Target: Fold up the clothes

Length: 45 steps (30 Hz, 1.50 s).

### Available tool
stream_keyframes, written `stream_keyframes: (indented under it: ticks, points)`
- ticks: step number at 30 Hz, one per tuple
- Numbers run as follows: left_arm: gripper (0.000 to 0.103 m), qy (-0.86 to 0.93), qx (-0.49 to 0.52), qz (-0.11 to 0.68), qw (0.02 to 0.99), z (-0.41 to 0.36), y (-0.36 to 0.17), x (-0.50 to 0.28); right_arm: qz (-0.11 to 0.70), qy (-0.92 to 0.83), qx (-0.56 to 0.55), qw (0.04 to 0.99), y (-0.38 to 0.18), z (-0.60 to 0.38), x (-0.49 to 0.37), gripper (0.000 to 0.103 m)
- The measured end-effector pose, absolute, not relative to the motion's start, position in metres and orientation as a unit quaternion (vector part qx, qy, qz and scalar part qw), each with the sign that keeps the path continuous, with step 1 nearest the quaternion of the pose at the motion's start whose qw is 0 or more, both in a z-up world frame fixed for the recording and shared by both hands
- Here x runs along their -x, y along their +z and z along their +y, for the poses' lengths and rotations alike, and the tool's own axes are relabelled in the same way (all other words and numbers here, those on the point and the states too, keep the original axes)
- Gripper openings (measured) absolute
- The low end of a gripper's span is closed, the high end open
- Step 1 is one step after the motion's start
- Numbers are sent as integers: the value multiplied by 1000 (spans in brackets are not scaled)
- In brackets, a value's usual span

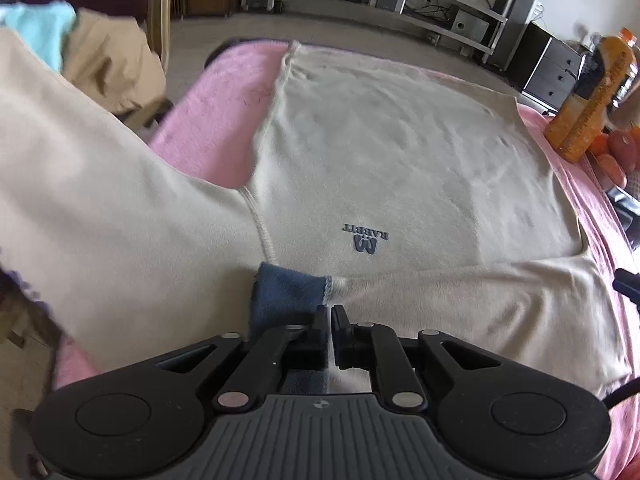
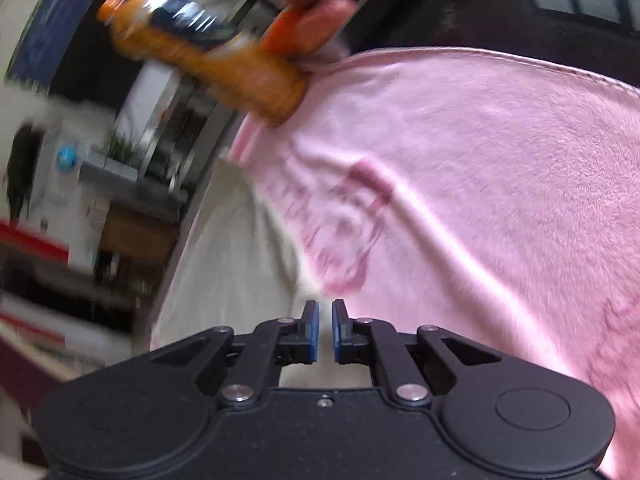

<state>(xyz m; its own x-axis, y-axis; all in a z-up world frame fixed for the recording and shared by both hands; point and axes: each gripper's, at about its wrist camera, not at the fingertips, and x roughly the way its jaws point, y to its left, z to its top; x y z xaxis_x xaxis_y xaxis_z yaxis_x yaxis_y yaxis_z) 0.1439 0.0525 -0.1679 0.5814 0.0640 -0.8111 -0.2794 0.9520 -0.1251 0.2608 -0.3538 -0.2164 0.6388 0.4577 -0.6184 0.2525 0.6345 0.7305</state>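
My left gripper (image 1: 331,312) is pinched nearly closed on the shirt (image 1: 384,152), right at the seam where the blue collar (image 1: 286,292) meets the cream cloth; a strip of fabric runs back between the fingers. The shirt lies spread chest-up on a pink towel (image 1: 208,120), its "RABBIT" logo (image 1: 366,238) just ahead of the collar. One sleeve (image 1: 100,208) stretches off to my left, over the towel's edge. Beyond it I see a heap of tan and turquoise cloth (image 1: 92,52). At the far right an orange bottle (image 1: 592,100) stands on the towel's edge, with some red-orange fruit (image 1: 620,148) beside it.

My right gripper (image 2: 325,318) shows a narrow gap between its blue pads (image 2: 315,328) and has nothing in it. It hangs over the pink towel (image 2: 500,184), near the line where cream shirt cloth (image 2: 236,264) overlaps it. This view is blurred; the bottle (image 2: 208,56) and fruit (image 2: 316,20) smear across the top.
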Motion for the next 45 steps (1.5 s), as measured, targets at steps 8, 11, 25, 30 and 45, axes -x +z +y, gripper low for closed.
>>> stream_keyframes:
  ticks: [8, 11, 25, 30, 45]
  points:
    - [11, 31, 105, 460, 881, 26, -169, -123, 512, 224, -370, 742, -222, -303, -216, 13]
    - [15, 22, 80, 474, 876, 16, -179, -125, 539, 260, -342, 724, -230, -283, -211, 13]
    - [13, 119, 104, 467, 870, 41, -168, -105, 463, -21, -417, 782, -213, -419, -182, 6]
    - [13, 119, 116, 427, 889, 42, -157, -99, 427, 31, -435, 792, -206, -418, -170, 8]
    - [22, 137, 153, 461, 863, 56, -176, -105, 484, 73, -395, 777, -215, -358, -193, 0]
